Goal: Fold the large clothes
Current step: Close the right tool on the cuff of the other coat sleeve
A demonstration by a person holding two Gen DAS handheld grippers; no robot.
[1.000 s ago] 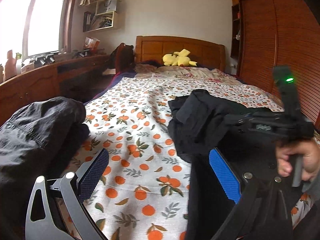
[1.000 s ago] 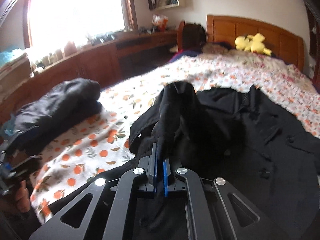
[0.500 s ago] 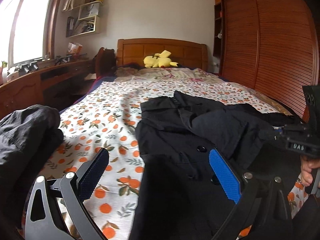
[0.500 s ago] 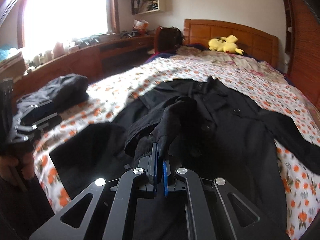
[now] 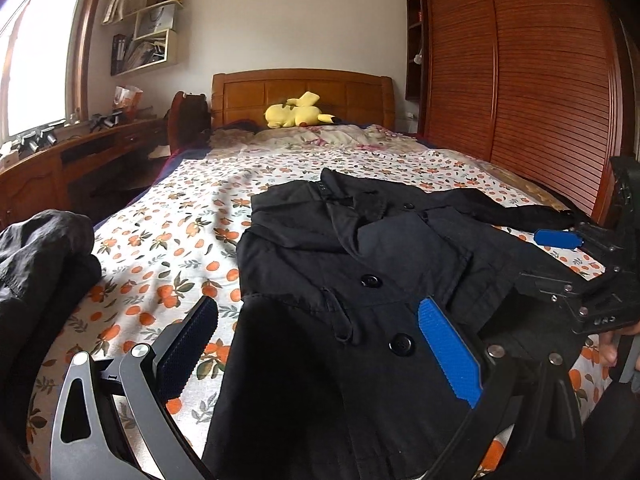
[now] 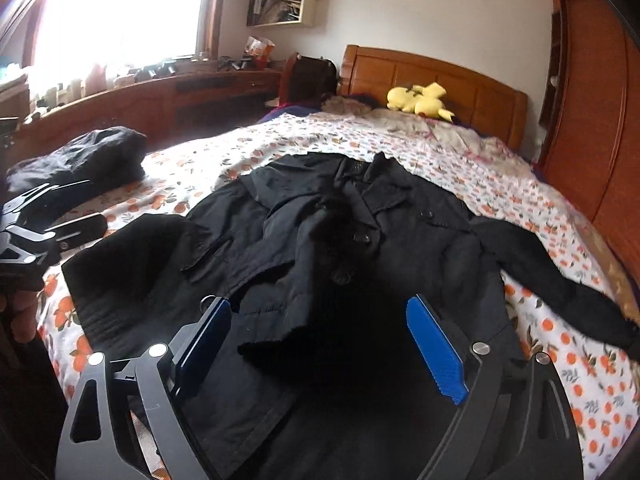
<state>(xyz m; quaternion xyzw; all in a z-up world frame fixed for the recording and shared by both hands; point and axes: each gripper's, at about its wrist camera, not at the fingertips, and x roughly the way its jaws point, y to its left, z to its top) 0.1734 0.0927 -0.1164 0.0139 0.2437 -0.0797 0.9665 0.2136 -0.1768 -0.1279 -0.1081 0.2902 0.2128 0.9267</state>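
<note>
A black coat (image 6: 360, 248) lies spread front-up on the bed (image 6: 500, 184), on a sheet printed with oranges, its collar toward the wooden headboard (image 5: 304, 92) and one sleeve stretched out toward the wardrobe (image 5: 540, 80) side. The right hand-held gripper (image 6: 320, 344) hangs just above the lower front of the coat; its jaws have just been opening and now stand wide apart, with the cloth lying loose below them and neither blue pad pressing on it. The left hand-held gripper (image 5: 316, 344) is also spread wide, over the coat's near edge, one pad above the sheet and the other above the black cloth, gripping nothing. A second dark garment (image 6: 92, 156) is bundled at the edge of the bed nearest the window (image 6: 120, 12). A yellow plush toy (image 5: 298, 112) rests by the headboard. A long wooden desk (image 6: 160, 96) runs under the window.
</note>
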